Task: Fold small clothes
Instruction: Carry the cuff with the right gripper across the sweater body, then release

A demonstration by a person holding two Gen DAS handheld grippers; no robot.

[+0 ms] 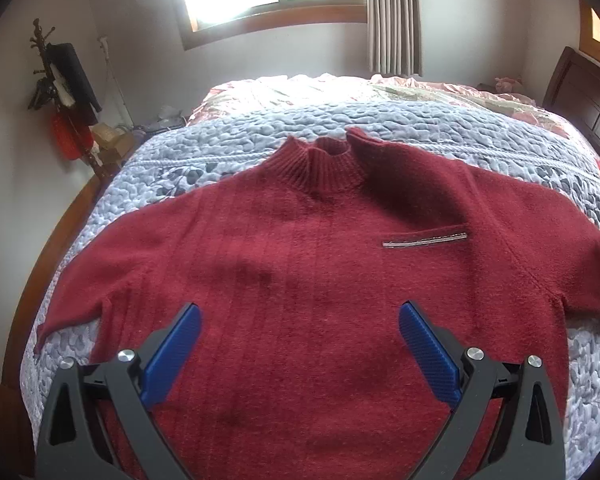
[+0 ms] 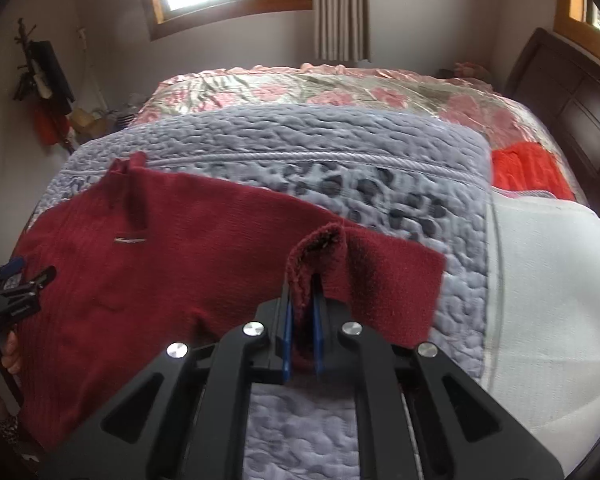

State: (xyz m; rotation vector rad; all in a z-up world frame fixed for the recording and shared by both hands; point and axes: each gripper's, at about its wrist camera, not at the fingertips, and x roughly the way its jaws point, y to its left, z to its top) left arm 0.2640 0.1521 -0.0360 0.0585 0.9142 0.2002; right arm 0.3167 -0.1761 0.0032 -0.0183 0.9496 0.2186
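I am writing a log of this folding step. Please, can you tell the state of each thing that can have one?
red sweater: spread flat on the bed, front up, not yet folded.
right sleeve: lifted at its edge, pinched.
right gripper: shut on the sleeve.
left gripper: open, over the sweater body, holding nothing.
curtain: drawn aside, window uncovered.

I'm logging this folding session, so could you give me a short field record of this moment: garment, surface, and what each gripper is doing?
garment: dark red sweater, spread flat, collar away from the camera
surface: grey quilted bedspread
left gripper: open, above the sweater's body, holding nothing
right gripper: shut on the sleeve, pinching it into a raised fold
nearby: orange-red cloth near the headboard
fold progress: body not yet folded
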